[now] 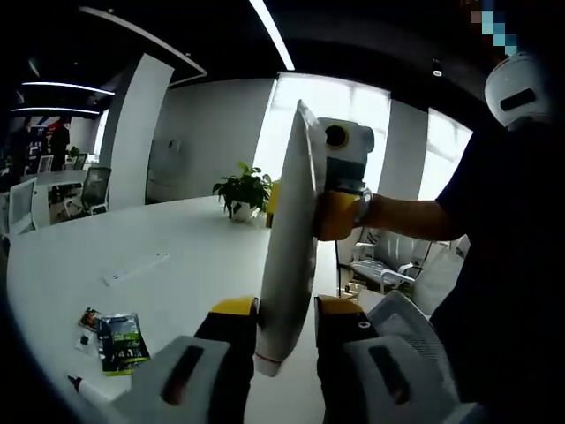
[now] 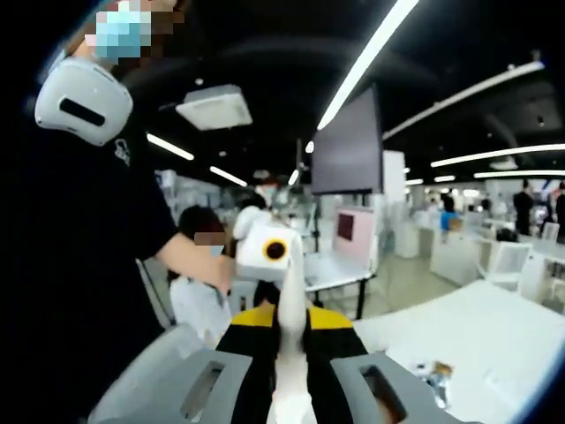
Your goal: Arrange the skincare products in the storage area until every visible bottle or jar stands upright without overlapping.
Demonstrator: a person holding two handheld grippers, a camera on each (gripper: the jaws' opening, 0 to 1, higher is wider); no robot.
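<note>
Left gripper (image 1: 285,318): seen in the left gripper view with its yellow-tipped fingers (image 1: 235,309) closed against the lower end of a flat white pouch (image 1: 290,238), which is pinched between them.
Right gripper (image 2: 291,329): seen in the right gripper view with its fingers (image 2: 252,318) closed on the same white pouch (image 2: 291,309), viewed here edge-on as a thin white strip.
White pouch: held in the air above the worktop (image 1: 177,256) between the two grippers, standing roughly on end; its far end is gripped by the right gripper (image 1: 340,212), which enters the left gripper view from the right.
Kind of product: not readable; it may be a sachet or refill pack, since no label can be made out.
Worktop: white, with a small dark green packet (image 1: 119,340) lying flat near its front edge, a small item just beside it, and a potted plant (image 1: 241,190) at the far side.
Person: a dark sleeve and forearm are visible behind the grippers.
</note>
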